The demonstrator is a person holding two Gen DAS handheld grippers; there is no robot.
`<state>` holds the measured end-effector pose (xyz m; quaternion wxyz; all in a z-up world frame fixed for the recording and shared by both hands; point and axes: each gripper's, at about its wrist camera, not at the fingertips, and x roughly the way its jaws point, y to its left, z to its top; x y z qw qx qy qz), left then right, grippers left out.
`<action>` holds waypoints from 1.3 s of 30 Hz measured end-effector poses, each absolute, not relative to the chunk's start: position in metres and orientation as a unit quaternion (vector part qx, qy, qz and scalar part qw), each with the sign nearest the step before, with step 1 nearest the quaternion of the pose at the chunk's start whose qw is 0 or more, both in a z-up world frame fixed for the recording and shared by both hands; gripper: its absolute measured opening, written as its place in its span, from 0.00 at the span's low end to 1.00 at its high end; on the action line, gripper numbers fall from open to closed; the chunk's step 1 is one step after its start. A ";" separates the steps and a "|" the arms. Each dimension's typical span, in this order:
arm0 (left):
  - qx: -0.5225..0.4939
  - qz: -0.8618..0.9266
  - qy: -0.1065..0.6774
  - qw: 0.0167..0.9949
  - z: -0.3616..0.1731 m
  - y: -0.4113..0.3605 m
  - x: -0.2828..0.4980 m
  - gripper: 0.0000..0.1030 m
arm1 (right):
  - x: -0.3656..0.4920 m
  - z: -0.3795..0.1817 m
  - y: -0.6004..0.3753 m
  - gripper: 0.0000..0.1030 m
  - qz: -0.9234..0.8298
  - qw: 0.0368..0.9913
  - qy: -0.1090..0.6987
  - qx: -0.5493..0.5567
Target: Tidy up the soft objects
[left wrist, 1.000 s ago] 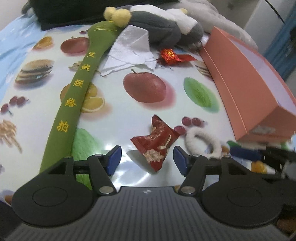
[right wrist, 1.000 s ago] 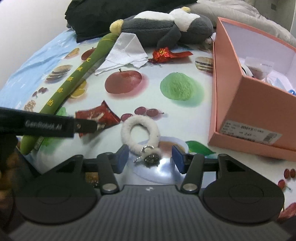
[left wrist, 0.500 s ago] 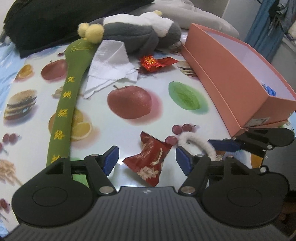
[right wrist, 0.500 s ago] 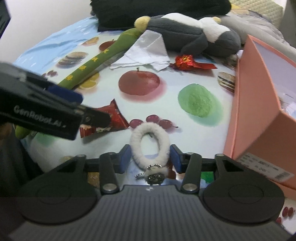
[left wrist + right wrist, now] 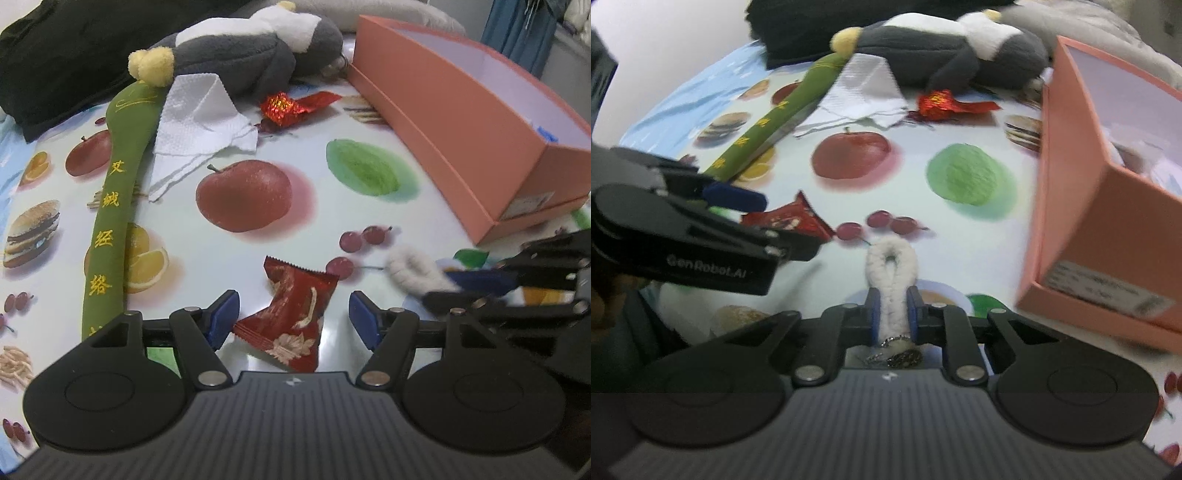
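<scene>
My right gripper (image 5: pixel 893 299) is closing, and its blue pads press both sides of a white fluffy ring (image 5: pixel 892 266), squeezing it narrow. The ring's metal charm (image 5: pixel 897 356) lies behind the pads. In the left wrist view the same ring (image 5: pixel 410 271) shows at the right, blurred, in that gripper. My left gripper (image 5: pixel 291 310) stands open just above the fruit-print tablecloth (image 5: pixel 369 206), its jaws closing slightly. A dark red snack packet (image 5: pixel 295 295) lies between its fingers, and the pads are clear of it.
A long green plush stick (image 5: pixel 114 206) runs along the left. A grey and white plush penguin (image 5: pixel 251 48), a white tissue (image 5: pixel 199 118) and a red foil wrapper (image 5: pixel 288 107) lie at the back. An open pink box (image 5: pixel 461 122) stands at the right, black cloth (image 5: pixel 62 62) at the back left.
The right gripper's fingers have come together onto the fluffy ring, which now looks pinched narrow. The left gripper has rolled and shifted, staying astride the red packet.
</scene>
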<state>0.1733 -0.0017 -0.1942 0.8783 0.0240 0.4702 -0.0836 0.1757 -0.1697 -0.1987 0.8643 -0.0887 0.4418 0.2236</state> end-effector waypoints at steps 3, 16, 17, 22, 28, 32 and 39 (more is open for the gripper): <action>0.031 -0.076 0.474 0.877 -0.199 -0.004 0.174 0.58 | 0.175 -0.199 -0.180 0.18 0.209 0.867 0.445 -0.078; -0.010 -0.066 0.454 0.888 -0.185 -0.011 0.164 0.47 | 0.172 -0.182 -0.195 0.15 0.193 0.878 0.436 -0.044; -0.016 -0.065 0.451 0.890 -0.181 -0.011 0.162 0.47 | 0.171 -0.179 -0.196 0.15 0.192 0.880 0.433 -0.041; -0.051 -0.060 0.435 0.897 -0.160 -0.013 0.154 0.47 | 0.167 -0.158 -0.204 0.14 0.187 0.889 0.417 -0.029; -0.081 -0.066 0.415 0.904 -0.129 -0.019 0.142 0.47 | 0.153 -0.129 -0.212 0.14 0.184 0.900 0.394 -0.015; -0.096 -0.079 0.398 0.909 -0.106 -0.028 0.133 0.47 | 0.142 -0.106 -0.218 0.14 0.180 0.909 0.375 -0.004; -0.104 -0.105 0.371 0.917 -0.071 -0.050 0.118 0.47 | 0.118 -0.067 -0.236 0.14 0.157 0.931 0.330 0.011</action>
